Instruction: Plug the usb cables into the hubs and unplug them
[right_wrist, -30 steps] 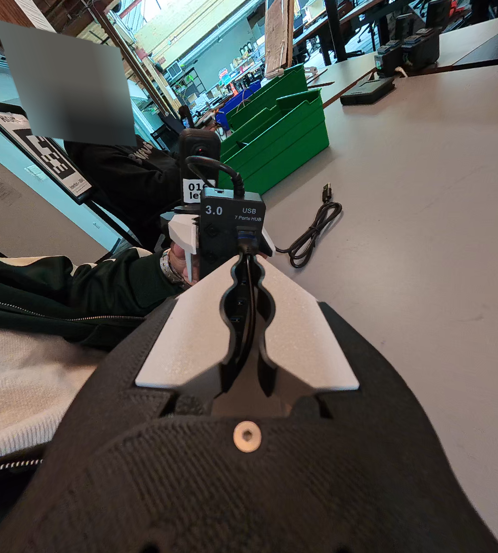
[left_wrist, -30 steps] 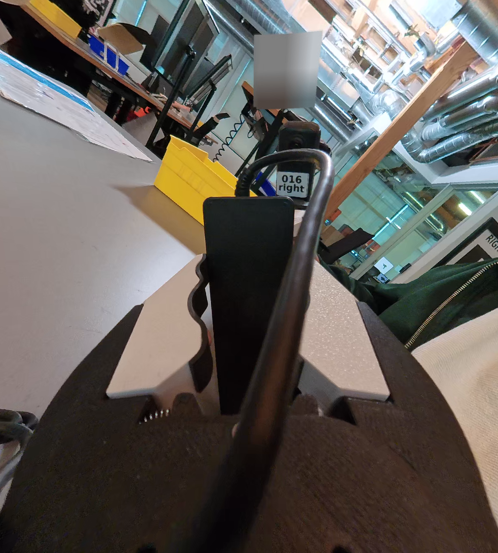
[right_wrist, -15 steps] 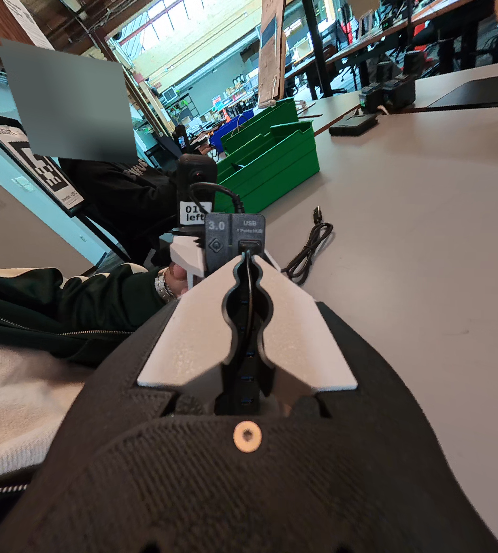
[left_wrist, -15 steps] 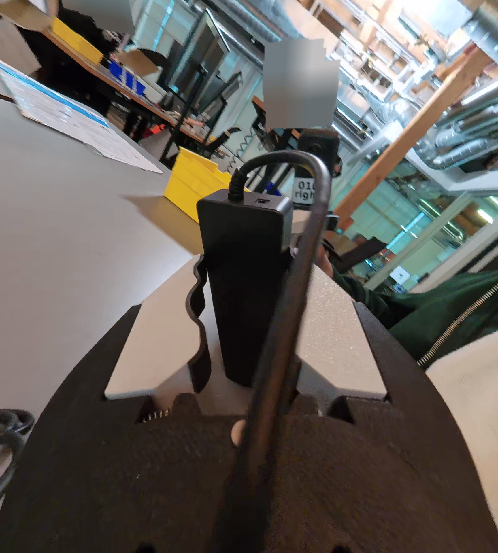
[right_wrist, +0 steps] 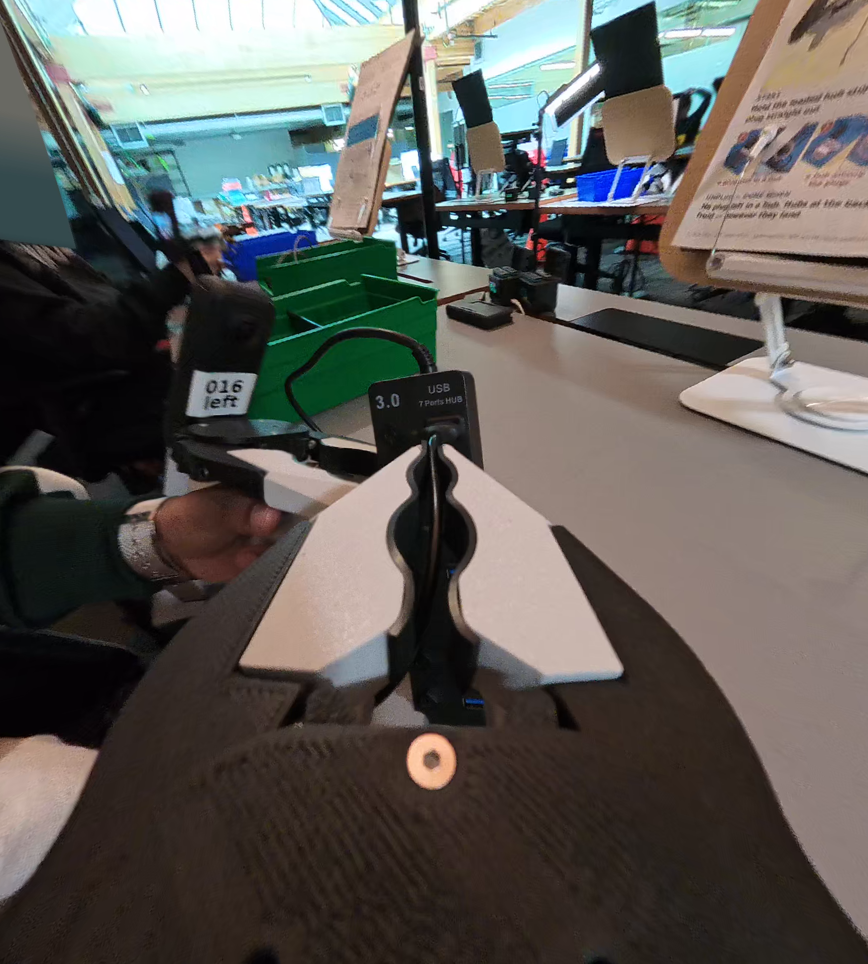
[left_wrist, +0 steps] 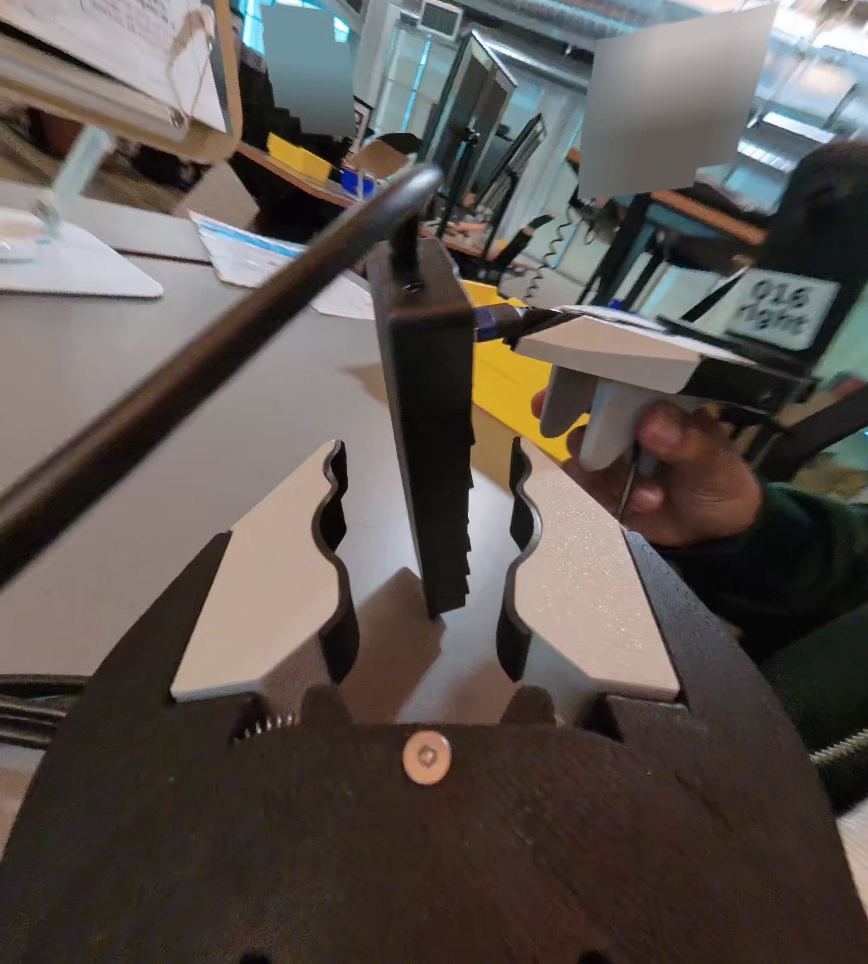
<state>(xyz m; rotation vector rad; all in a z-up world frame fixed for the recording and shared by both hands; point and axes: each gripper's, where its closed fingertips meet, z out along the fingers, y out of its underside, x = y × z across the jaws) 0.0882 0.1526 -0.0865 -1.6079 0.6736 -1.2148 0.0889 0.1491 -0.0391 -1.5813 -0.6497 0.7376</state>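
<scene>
The slim black hub (left_wrist: 429, 417), white lettering at its top end, stands upright between the parted fingers of the left gripper (left_wrist: 426, 459), while the right gripper (right_wrist: 434, 459) pinches a thin cable (right_wrist: 433, 521) plugged into its top port.

Green bins (right_wrist: 348, 318), yellow bin (left_wrist: 505, 386), white document stand (right_wrist: 797, 396) on grey table (right_wrist: 682, 547)

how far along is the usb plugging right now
Done: a cable's plug sits in the hub top port. In hand: the right gripper is shut on that cable, while the left gripper is open around the hub. Left: pulling the plug out; other ports look empty.
</scene>
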